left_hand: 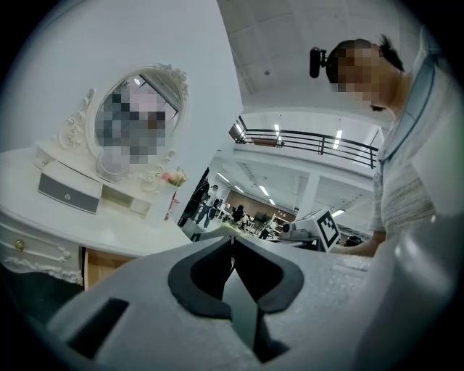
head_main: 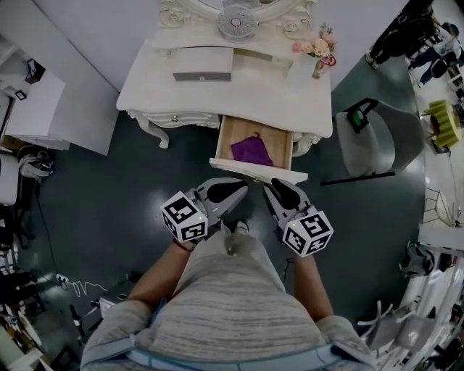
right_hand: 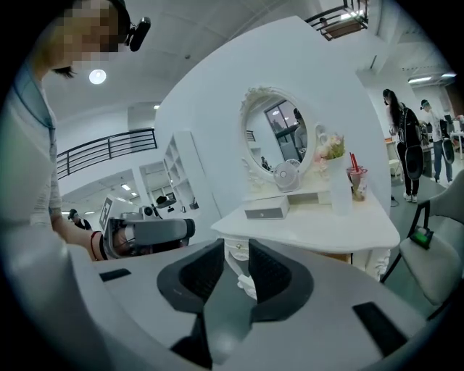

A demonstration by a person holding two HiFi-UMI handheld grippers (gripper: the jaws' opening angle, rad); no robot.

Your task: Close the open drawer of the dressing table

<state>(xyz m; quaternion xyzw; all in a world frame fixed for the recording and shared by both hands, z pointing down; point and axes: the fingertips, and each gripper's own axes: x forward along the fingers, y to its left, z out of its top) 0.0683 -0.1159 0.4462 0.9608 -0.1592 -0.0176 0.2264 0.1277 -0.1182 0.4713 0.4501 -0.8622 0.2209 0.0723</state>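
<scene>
Standing open, drawer (head_main: pixel 233 135) sits just beyond left gripper (head_main: pixel 236 189), right gripper (head_main: pixel 280 190).

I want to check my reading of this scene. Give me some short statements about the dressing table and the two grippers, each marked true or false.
1. The drawer of the dressing table stands open. True.
2. A purple cloth lies inside the drawer. True.
3. The right gripper is clamped on the drawer front. False: its jaws stand apart with nothing between them.
4. The left gripper has its jaws wide apart. False: they are together, and empty.
5. The fan stands on the floor. False: it stands on the table top, at the back.
</scene>
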